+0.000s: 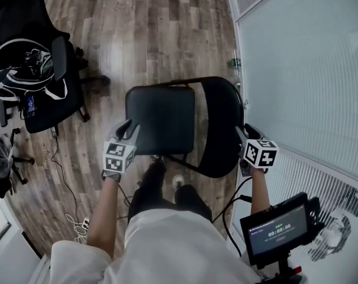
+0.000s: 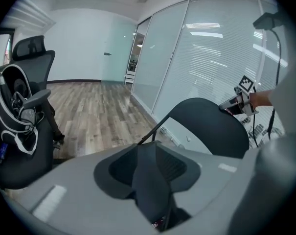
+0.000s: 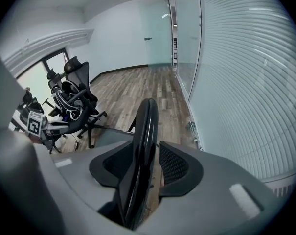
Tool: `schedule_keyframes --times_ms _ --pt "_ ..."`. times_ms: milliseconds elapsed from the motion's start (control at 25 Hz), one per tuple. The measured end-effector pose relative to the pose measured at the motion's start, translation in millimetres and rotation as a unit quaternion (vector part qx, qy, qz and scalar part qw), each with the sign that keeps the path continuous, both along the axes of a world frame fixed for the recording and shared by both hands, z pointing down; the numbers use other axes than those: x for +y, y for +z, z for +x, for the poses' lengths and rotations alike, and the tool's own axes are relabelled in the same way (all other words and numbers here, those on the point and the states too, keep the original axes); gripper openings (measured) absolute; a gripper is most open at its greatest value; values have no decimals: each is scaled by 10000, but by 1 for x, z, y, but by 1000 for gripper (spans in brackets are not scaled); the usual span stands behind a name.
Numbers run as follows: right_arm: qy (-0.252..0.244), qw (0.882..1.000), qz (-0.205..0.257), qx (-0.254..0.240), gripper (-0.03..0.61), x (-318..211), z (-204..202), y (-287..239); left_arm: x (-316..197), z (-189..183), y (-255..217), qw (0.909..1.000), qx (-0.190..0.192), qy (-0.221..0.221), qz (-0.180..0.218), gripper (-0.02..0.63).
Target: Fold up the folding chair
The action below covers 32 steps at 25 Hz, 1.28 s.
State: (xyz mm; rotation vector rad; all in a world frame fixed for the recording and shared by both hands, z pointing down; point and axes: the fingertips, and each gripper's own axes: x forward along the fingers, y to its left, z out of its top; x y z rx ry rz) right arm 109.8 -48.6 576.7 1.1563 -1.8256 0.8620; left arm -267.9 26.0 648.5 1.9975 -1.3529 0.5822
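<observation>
Over the folding chair (image 1: 193, 93), left gripper (image 1: 130, 129) loosely straddles the seat (image 1: 161, 120) edge, right gripper (image 1: 242, 134) gapes around the backrest (image 1: 221, 129); likely stiff, light; hold these edges

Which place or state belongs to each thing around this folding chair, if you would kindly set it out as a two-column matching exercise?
Things:
1. left gripper
2. right gripper
3. office chair
4. screen

Places or states:
A. carries a bag
B. lit, low at the head view's right
C. the backrest edge stands between its jaws
D. the seat edge stands between its jaws

Pairs: 1-D, 2-C, 3-A, 4-B
</observation>
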Motion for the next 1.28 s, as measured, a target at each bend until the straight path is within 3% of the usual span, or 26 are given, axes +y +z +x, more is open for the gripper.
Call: schedule_keyframes --times_ms 400,800,1280 --pt "127 9973 -402 -595 186 2 3 4 18 -2 58 9982 38 161 -569 141" --pt "127 9991 -44 -407 166 2 4 -3 15 -46 148 9892 541 -698 -1168 177" --pt "137 9966 -8 -808 160 5 3 -12 25 -61 220 9800 1182 -509 -1515 236"
